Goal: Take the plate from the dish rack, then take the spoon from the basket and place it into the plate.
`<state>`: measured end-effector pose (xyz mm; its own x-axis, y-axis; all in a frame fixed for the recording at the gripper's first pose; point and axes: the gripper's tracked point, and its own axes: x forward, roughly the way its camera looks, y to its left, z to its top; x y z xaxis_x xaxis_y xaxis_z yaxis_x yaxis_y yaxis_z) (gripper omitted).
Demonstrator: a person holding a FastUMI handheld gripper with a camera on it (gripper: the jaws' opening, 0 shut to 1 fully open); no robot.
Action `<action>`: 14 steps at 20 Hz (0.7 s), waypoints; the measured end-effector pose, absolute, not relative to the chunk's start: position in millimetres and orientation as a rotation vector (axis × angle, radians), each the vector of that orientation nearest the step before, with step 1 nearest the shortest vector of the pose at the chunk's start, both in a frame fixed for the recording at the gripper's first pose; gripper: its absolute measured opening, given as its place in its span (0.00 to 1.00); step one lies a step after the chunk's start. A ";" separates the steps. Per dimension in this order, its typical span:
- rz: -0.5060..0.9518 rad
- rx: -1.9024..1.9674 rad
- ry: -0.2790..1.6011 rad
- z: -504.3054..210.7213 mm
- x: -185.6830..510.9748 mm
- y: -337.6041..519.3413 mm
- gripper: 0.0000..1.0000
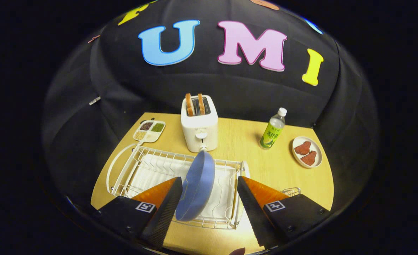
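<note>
Gripper (209,198) wide open around blue plate (196,187), gripping nothing; plate on edge in dish rack (131,170). Basket (291,191) at 3 o'clock; everything pending.

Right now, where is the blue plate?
The blue plate stands on edge in the white dish rack, between the open tool's fingers, in front of the toaster.

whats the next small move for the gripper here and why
Probably close the fingers on the blue plate. It stands on edge in the white dish rack, leaning, right between the open gripper; one finger looks close against its face while the other stands clear, so neither presses yet. The plate must be held before it can be lifted out of the rack.
</note>
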<state>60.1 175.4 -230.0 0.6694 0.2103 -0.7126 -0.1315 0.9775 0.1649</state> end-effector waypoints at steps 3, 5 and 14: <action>0.163 0.110 0.885 -258.5 74.1 185.7 0.93; 0.135 0.084 0.926 -278.2 79.8 189.8 0.86; -0.002 0.025 0.988 -297.8 85.7 183.5 0.31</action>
